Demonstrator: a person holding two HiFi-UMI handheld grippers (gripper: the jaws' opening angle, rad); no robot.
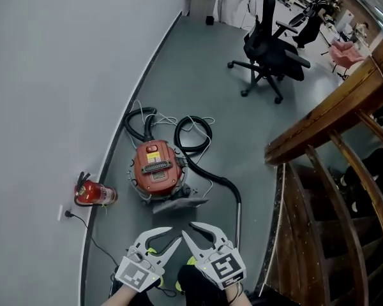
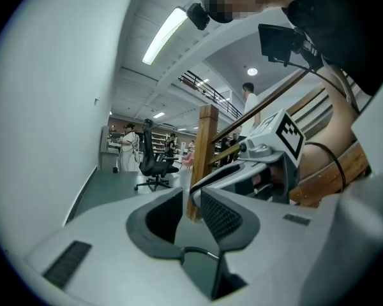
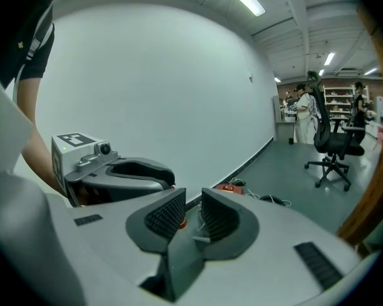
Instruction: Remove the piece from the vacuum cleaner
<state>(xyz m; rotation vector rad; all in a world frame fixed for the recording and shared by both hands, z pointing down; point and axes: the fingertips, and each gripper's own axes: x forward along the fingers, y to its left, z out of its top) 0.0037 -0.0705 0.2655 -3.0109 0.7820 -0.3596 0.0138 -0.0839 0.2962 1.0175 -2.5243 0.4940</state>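
**A:** What sits closest to the camera?

**B:** The two grippers, side by side at the bottom of the head view, with their tips nearly meeting. The left gripper (image 1: 175,233) has its jaws a little way apart. The left gripper view shows a narrow gap with nothing in it.

**A:** And the other one?

**B:** The right gripper (image 1: 187,227) is much the same. There is a slim gap between its ribbed pads (image 3: 166,214), and they are not clamped on anything. Both tools hang clear of the machine.

**A:** Where is the machine?

**B:** The vacuum cleaner (image 1: 156,167) is a red canister standing on the grey floor (image 1: 198,75) beyond the tips, close to the wall (image 1: 64,75). A flat grey piece (image 1: 180,203) lies against its near side, and I cannot tell whether it is attached. A black hose (image 1: 193,132) loops behind the canister, then curves right into a tube (image 1: 238,212) that runs back toward the person.

**A:** Anything beside it?

**B:** A red fire extinguisher (image 1: 94,194) lies on its side at the foot of the wall, left of the canister.

**A:** Further off?

**B:** A wooden stair railing (image 1: 325,120) is on the right. A black office chair (image 1: 271,50) stands well down the room.
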